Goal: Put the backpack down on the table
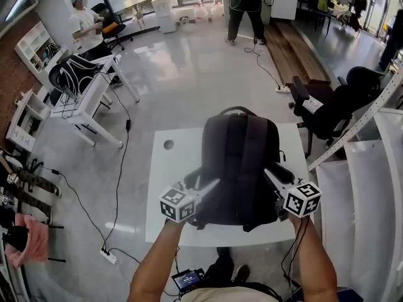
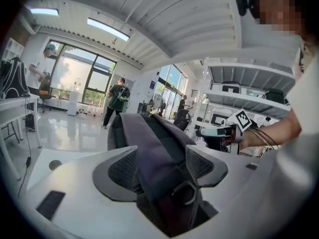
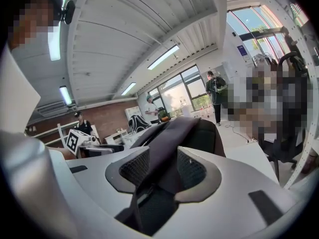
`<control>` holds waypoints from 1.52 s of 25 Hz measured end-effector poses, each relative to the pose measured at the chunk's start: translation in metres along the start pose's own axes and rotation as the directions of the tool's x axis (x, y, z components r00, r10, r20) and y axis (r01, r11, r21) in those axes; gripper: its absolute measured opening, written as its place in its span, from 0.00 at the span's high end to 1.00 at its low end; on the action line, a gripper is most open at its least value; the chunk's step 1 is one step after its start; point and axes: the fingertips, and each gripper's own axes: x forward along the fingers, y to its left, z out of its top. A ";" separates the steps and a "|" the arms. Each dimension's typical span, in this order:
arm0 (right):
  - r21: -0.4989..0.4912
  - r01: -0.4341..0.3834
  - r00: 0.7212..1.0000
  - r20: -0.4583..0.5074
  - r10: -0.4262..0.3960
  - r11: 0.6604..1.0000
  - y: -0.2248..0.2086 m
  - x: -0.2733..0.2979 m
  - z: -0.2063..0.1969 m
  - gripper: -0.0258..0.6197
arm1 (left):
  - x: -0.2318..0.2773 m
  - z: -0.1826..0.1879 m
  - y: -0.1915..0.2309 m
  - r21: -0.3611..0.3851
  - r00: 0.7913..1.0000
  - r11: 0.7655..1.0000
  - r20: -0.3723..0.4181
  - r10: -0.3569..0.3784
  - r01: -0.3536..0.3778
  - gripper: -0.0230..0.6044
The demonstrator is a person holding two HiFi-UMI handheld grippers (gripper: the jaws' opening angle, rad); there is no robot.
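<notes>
Standing unclenched around the straps (image 2: 149,153) of the backpack (image 1: 239,150), left gripper (image 1: 213,184) and right gripper (image 1: 271,175) could snag one when backing away, dragging it off the table's (image 1: 173,187) near edge.

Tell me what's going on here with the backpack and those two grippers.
A person stands at a white table with a gripper in each hand. The black backpack lies flat on the table, strap side up. The left gripper has one shoulder strap between its jaws, and the right gripper has the other strap. Both pairs of jaws stand apart, so the bag looks set down and let go.
</notes>
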 end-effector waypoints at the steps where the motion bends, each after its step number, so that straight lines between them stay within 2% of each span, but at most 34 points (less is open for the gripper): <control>1: -0.007 -0.010 1.000 0.006 0.010 1.000 0.006 -0.005 0.001 0.69 | -0.005 0.006 -0.007 0.011 1.000 1.000 0.019 0.001 -0.001 0.49; 5: -0.057 -0.050 0.997 0.048 0.052 0.997 0.036 -0.031 0.015 0.72 | -0.029 0.037 -0.041 0.074 0.996 0.997 0.091 -0.008 0.001 0.49; 8: -0.117 -0.085 0.991 0.089 0.095 0.989 0.065 -0.058 0.030 0.85 | -0.052 0.060 -0.073 0.134 0.990 0.991 0.141 -0.024 0.005 0.49; 13: -0.240 -0.144 0.974 0.138 0.180 0.960 0.120 -0.109 0.058 0.89 | -0.097 0.096 -0.135 0.260 0.974 0.966 0.220 -0.059 0.000 0.51; 16: -0.312 -0.169 0.962 0.154 0.225 0.935 0.155 -0.139 0.072 0.90 | -0.130 0.115 -0.173 0.308 0.958 0.952 0.273 -0.088 -0.001 0.73; 19: -0.392 -0.176 0.953 0.163 0.257 0.903 0.188 -0.170 0.081 0.89 | -0.164 0.128 -0.210 0.364 0.946 0.931 0.308 -0.104 -0.017 0.88; 21: -0.447 -0.170 0.948 0.171 0.270 0.878 0.206 -0.189 0.085 0.90 | -0.184 0.134 -0.233 0.403 0.941 0.914 0.324 -0.100 -0.042 0.91; 26: -0.576 -0.159 0.938 0.166 0.305 0.802 0.254 -0.231 0.086 0.91 | -0.230 0.137 -0.279 0.508 0.943 0.856 0.323 -0.085 -0.097 0.94; 28: -0.606 -0.158 0.935 0.163 0.315 0.780 0.273 -0.245 0.087 0.91 | -0.246 0.136 -0.292 0.526 0.946 0.844 0.314 -0.078 -0.105 0.94; 34: -0.611 -0.156 0.940 0.148 0.306 0.776 0.314 -0.270 0.078 0.91 | -0.298 0.137 -0.320 0.560 0.949 0.818 0.310 -0.060 -0.131 0.94; 38: -0.614 -0.153 0.941 0.149 0.304 0.774 0.339 -0.280 0.068 0.91 | -0.336 0.134 -0.325 0.563 0.941 0.812 0.335 -0.050 -0.157 0.94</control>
